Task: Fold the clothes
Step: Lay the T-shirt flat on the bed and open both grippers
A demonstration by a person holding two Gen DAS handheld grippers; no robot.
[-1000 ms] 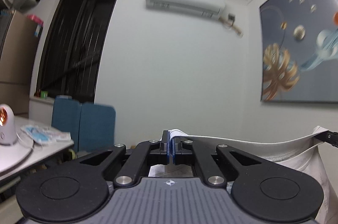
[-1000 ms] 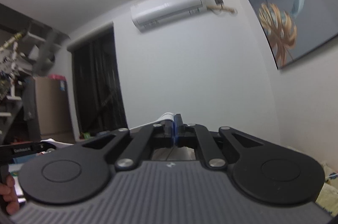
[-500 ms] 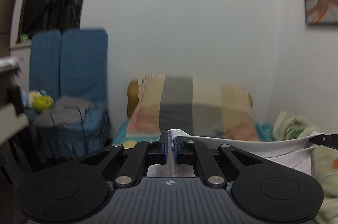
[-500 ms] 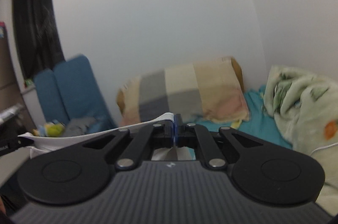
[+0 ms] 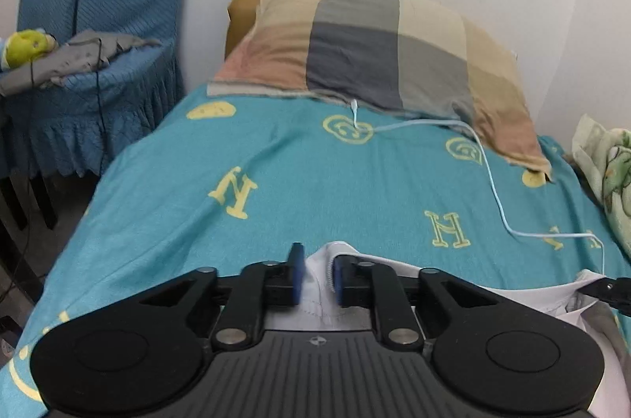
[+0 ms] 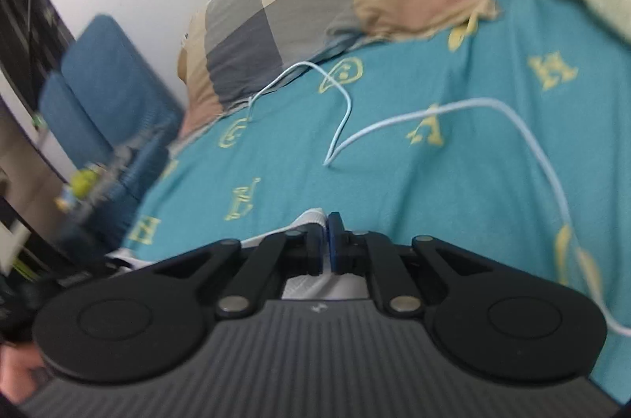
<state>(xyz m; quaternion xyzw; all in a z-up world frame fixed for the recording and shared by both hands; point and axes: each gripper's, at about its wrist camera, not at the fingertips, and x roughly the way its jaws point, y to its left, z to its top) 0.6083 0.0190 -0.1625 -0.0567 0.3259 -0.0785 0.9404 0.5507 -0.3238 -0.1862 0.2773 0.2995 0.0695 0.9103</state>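
A white garment (image 5: 493, 293) lies low over the teal bed sheet (image 5: 315, 181), stretched between my two grippers. My left gripper (image 5: 316, 280) is open, its blue pads apart, with the garment's ribbed edge lying loose between them. My right gripper (image 6: 326, 244) is shut on the other corner of the white garment (image 6: 311, 217), just above the sheet. The right gripper's tip also shows at the right edge of the left wrist view (image 5: 609, 290).
A checked pillow (image 5: 378, 51) lies at the head of the bed. A light blue cable (image 5: 493, 173) runs across the sheet, also in the right wrist view (image 6: 434, 118). A green blanket (image 5: 607, 177) is bunched at the right. A blue chair (image 5: 90, 23) stands left of the bed.
Both grippers swung down from facing the wall to just above the bed. The left gripper has opened and let go of the garment edge. The right stays shut on it.
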